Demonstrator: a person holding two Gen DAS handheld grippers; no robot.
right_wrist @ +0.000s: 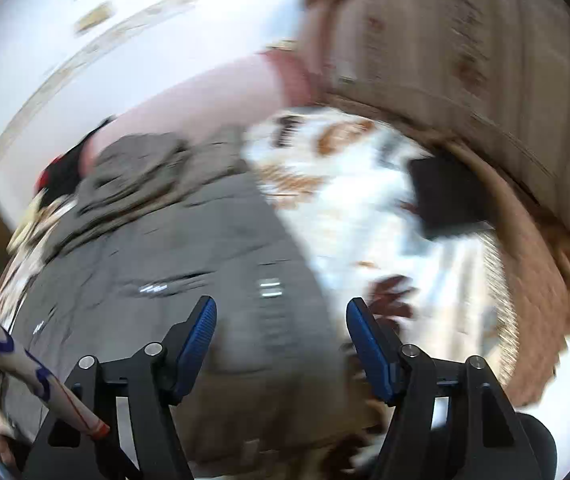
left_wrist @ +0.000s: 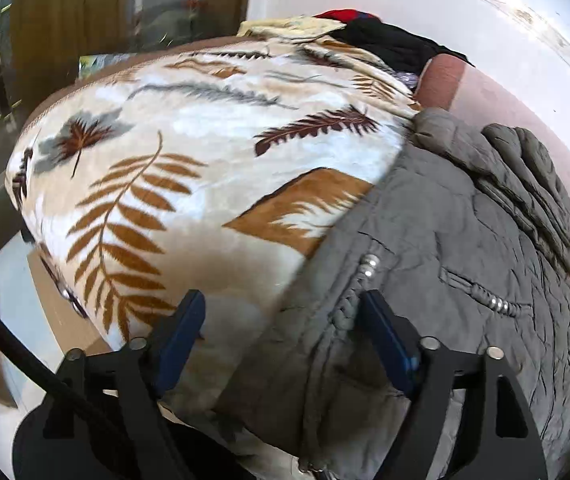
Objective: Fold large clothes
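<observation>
While the leaf-patterned blanket (left_wrist: 189, 184) covers the bed, I see the grey quilted jacket (left_wrist: 465, 248) lying spread on top of it, its sleeve bunched at the far end near a pile of dark and red clothes (left_wrist: 381, 40). My left gripper (left_wrist: 281, 312) hangs open above the jacket's near edge. My right gripper (right_wrist: 281, 320), in a blurred view, is open too, holding nothing.
</observation>
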